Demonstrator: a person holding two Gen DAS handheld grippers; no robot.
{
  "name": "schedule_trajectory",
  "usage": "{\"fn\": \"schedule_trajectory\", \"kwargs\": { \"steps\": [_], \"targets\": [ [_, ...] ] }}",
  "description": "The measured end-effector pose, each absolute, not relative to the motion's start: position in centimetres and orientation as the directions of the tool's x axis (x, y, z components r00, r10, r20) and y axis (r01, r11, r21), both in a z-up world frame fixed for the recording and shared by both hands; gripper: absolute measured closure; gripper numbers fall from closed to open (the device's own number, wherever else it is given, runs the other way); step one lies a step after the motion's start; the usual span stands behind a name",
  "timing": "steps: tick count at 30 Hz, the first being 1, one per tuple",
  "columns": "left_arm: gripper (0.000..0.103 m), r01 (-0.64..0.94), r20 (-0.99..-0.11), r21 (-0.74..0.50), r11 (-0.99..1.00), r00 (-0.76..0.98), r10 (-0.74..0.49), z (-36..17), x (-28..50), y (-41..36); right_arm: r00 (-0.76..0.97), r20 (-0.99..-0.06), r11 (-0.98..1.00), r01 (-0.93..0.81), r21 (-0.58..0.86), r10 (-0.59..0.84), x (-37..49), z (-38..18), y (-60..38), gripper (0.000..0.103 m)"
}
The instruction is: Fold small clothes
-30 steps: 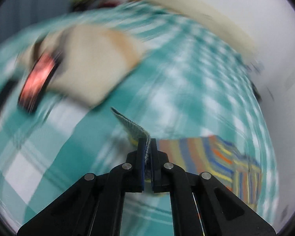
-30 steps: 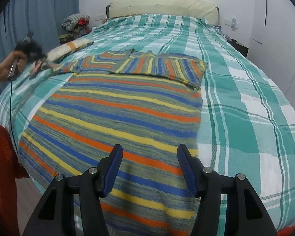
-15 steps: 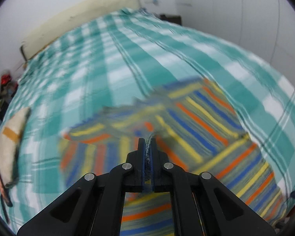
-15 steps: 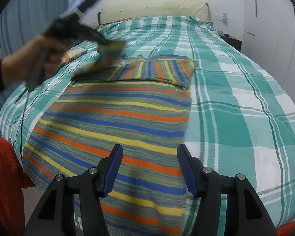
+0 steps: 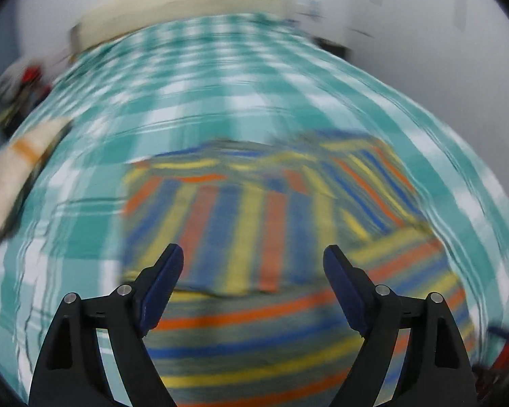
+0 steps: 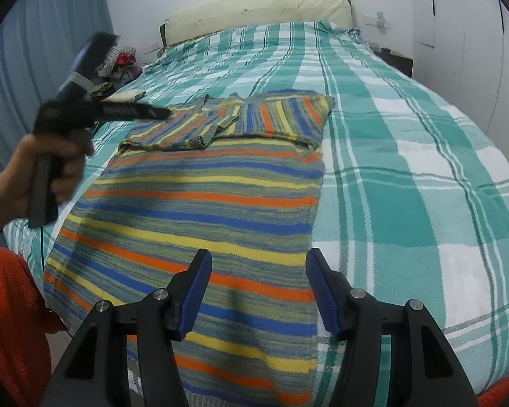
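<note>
1. The striped sweater (image 6: pixel 200 210) lies flat on the bed (image 6: pixel 407 156), body running from the foot edge toward the headboard (image 6: pixel 258 8). Both sleeves are folded across the chest at the end nearer the headboard.
2. My left hand-held gripper (image 5: pixel 252 271) has just been opening: jaws wide apart, nothing between them. The left sleeve (image 6: pixel 183 129) is out of the pads and lying on the sweater. The right wrist view shows that gripper hovering just above the sleeve, my hand (image 6: pixel 40 173) on its grip.
3. My right hand-held gripper (image 6: pixel 258 279) sits half open over the hem end of the sweater, empty, pads clear of the knit.
4. Step in hand, as I read it: finish the sleeve fold and get the left gripper out cleanly. Left wrist view is motion-blurred, so I can't confirm edge alignment from it.
5. To do it well: lift away from the sweater before going sideways, so a pad doesn't snag the loose knit and drag the sleeve back off.
6. The sleeve cuff looks rumpled where it overlaps the right sleeve (image 6: pixel 285 115). Worth a flattening pass, otherwise the next fold bulges.
7. Likely next: both grippers take the hem corners and carry them toward the headboard, over the sleeves. Pinch both layers and keep the side edges parallel.
</note>
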State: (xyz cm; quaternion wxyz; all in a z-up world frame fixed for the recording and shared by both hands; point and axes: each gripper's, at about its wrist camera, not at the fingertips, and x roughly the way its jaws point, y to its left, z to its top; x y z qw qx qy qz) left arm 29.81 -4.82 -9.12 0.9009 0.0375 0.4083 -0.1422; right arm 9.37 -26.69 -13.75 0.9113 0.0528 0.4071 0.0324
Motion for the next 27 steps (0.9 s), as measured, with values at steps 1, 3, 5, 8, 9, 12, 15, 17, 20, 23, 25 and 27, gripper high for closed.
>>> {"fn": "schedule_trajectory", "kwargs": {
  "steps": [1,3,5,8,9,12,15,17,20,23,25,27],
  "targets": [
    [0.017,0.24,-0.748,-0.081,0.967,0.627,-0.218,-9.2,30.9,-3.4,0.663,-0.741,0.992,-0.017,0.127,0.106,9.4,-13.9,-26.6,0.045],
    [0.017,0.169,-0.769,-0.125,0.978,0.607,-0.203,-10.6,33.2,-1.1,0.66,-0.743,0.992,-0.021,0.126,0.108,9.5,-14.0,-26.3,0.045],
    [0.019,0.111,-0.845,-0.045,0.993,0.526,-0.097,-14.1,35.3,0.0,0.658,-0.746,0.993,-0.025,0.115,0.103,9.4,-14.0,-26.1,0.045],
    [0.018,0.081,-0.883,0.009,0.997,0.468,-0.03,-17.5,35.4,1.9,0.647,-0.756,0.994,-0.021,0.104,0.093,9.3,-14.3,-26.0,0.045],
    [0.014,0.068,-0.868,0.004,0.998,0.496,-0.031,-16.9,34.7,2.3,0.645,-0.759,0.995,-0.019,0.103,0.09,9.3,-14.4,-26.1,0.045],
    [0.012,0.06,-0.855,-0.007,0.998,0.517,-0.037,-15.4,32.9,2.7,0.64,-0.764,0.994,-0.005,0.105,0.084,9.0,-14.2,-26.7,0.045],
    [0.012,0.098,-0.819,-0.047,0.994,0.566,-0.095,-13.5,29.9,3.2,0.586,-0.797,0.985,-0.011,0.172,0.146,10.7,-13.0,-27.2,0.045],
    [0.012,0.11,-0.795,-0.057,0.992,0.596,-0.112,-12.7,27.7,4.2,0.542,-0.803,0.96,-0.026,0.279,0.248,13.0,-11.5,-27.4,0.045],
    [0.012,0.072,-0.76,-0.093,0.993,0.639,-0.117,-12.6,23.8,6.0,0.515,-0.723,0.857,-0.045,0.513,0.46,18.5,-8.3,-27.4,0.045],
    [0.012,0.022,-0.744,-0.157,0.987,0.655,-0.133,-14.0,21.7,8.4,0.492,-0.67,0.782,-0.034,0.623,0.556,25.7,-7.6,-26.7,0.046],
    [0.012,-0.015,-0.737,-0.206,0.978,0.661,-0.145,-15.5,20.6,9.9,0.475,-0.704,0.796,0.014,0.605,0.527,31.0,-9.2,-26.3,0.048],
    [0.012,-0.047,-0.746,-0.226,0.973,0.651,-0.141,-16.9,19.9,11.0,0.457,-0.739,0.808,0.069,0.585,0.495,34.1,-11.3,-26.3,0.055]
  ]
}}
